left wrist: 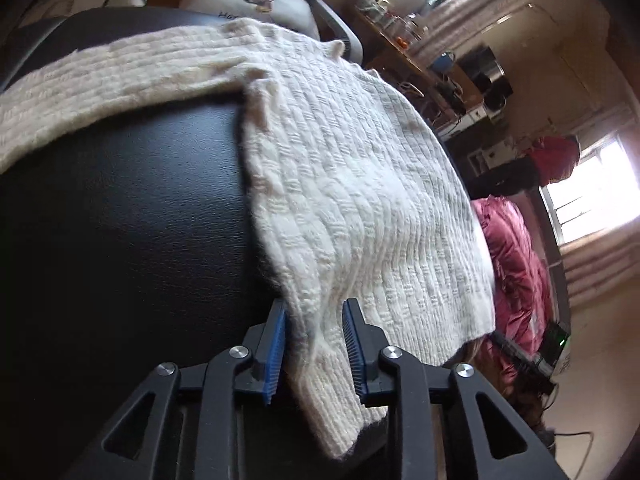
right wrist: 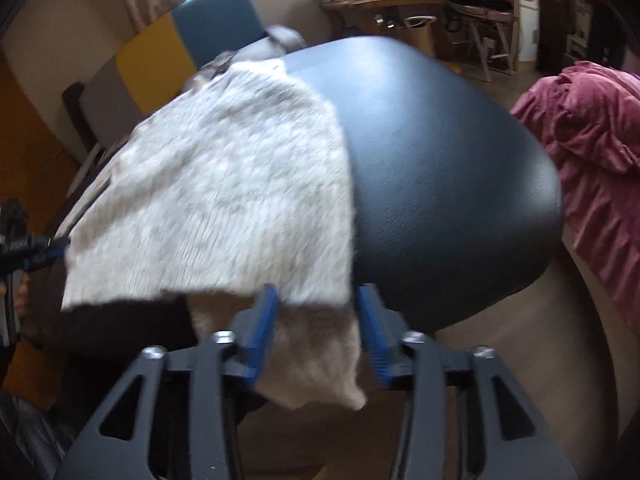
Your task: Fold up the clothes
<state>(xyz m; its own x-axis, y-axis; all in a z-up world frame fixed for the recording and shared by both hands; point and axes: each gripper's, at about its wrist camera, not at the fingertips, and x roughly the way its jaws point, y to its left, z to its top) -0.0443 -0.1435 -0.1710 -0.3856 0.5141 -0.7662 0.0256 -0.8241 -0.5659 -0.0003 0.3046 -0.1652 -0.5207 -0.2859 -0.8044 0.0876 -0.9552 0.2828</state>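
Now spread over a black padded surface [left wrist: 120, 208]: cream knitted sweater [left wrist: 360, 184], near hem hanging off between the parted blue pads of left gripper [left wrist: 315, 316] and right gripper [right wrist: 316, 300], neither clamped shut.

Black padded surface [left wrist: 120, 220] carries cream knit sweater [left wrist: 360, 200]

Left gripper [left wrist: 316, 344]: matte black linkage arms with triangular cut-outs, four silver round-head screws at the pivots, two blue ribbed finger pads [left wrist: 276, 352]. Right gripper [right wrist: 316, 336]: identical build, same black arms, silver screws, blue ribbed pads [right wrist: 262, 332].
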